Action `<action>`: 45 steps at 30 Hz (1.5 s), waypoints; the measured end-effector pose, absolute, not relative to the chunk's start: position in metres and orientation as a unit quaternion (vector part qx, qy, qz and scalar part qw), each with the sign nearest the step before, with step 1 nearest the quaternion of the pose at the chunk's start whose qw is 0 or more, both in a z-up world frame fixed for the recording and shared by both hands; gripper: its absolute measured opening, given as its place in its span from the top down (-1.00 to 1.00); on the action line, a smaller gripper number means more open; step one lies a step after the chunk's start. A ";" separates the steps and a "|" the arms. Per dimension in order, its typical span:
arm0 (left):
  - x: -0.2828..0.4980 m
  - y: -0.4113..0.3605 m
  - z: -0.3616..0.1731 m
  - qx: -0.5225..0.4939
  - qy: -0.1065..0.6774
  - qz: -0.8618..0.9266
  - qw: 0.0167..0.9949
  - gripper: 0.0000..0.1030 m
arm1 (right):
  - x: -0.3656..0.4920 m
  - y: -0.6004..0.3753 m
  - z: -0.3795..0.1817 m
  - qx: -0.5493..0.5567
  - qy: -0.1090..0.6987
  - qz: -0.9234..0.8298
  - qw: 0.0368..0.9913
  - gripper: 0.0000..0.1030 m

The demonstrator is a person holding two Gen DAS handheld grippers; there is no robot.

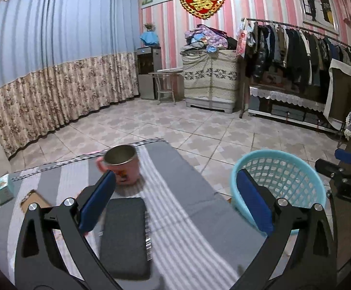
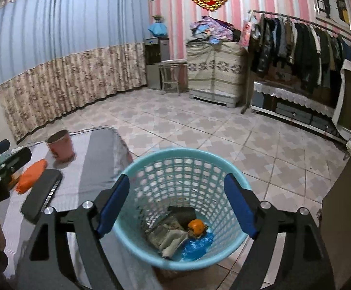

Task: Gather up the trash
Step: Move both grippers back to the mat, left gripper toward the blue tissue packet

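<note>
My right gripper (image 2: 177,205) hangs open over the light blue mesh basket (image 2: 136,169), with nothing between its blue pads. In the basket lie an orange round piece (image 2: 196,226), crumpled paper (image 2: 168,236), a blue wrapper (image 2: 197,245) and a dark scrap (image 2: 182,213). My left gripper (image 1: 175,198) is open over the striped table (image 1: 175,169) and holds nothing. An orange packet (image 2: 31,176) lies on the table close by the left gripper (image 2: 6,154); in the left wrist view its finger hides the packet. The basket (image 1: 279,159) stands on the floor to the table's right.
A pink mug (image 1: 122,166) stands on the table's far part, a dark grey flat case (image 1: 124,236) lies nearer. A small teal box (image 1: 0,189) and a brown card (image 1: 34,201) sit at the left. Beyond is tiled floor (image 2: 199,125); a clothes rack (image 1: 308,48) lines the right wall.
</note>
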State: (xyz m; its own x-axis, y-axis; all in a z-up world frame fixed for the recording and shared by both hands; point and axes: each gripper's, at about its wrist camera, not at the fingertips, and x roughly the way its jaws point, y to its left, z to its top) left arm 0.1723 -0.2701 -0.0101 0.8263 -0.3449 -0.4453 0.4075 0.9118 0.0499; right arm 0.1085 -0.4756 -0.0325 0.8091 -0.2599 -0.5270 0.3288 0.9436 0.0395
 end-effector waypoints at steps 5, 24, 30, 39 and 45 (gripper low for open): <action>0.164 -0.227 -0.007 0.071 0.220 -0.173 0.958 -0.89 | 0.101 -0.443 -0.029 0.073 0.269 -0.129 0.952 -0.54; 0.200 -0.020 -0.046 0.048 0.269 -0.067 0.960 -0.89 | 0.137 -0.303 -0.049 0.055 0.278 -0.077 0.956 -0.75; 0.229 0.017 -0.072 0.051 0.306 -0.056 0.949 -0.89 | 0.156 -0.278 -0.060 0.041 0.295 -0.079 0.951 -0.75; 0.273 0.034 -0.110 0.027 0.382 -0.099 0.918 -0.89 | 0.178 -0.256 -0.069 0.003 0.311 -0.063 0.948 -0.75; 0.285 0.025 -0.128 0.026 0.427 -0.122 0.896 -0.59 | 0.187 -0.255 -0.071 0.004 0.318 -0.059 0.946 -0.75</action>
State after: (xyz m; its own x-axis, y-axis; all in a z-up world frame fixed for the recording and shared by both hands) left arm 0.2846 0.0248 -0.1281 0.6061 -0.1961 -0.7708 0.2410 0.9688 -0.0570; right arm 0.1873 -0.2548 -0.0714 0.7904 -0.1099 -0.6027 0.1144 0.9930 -0.0310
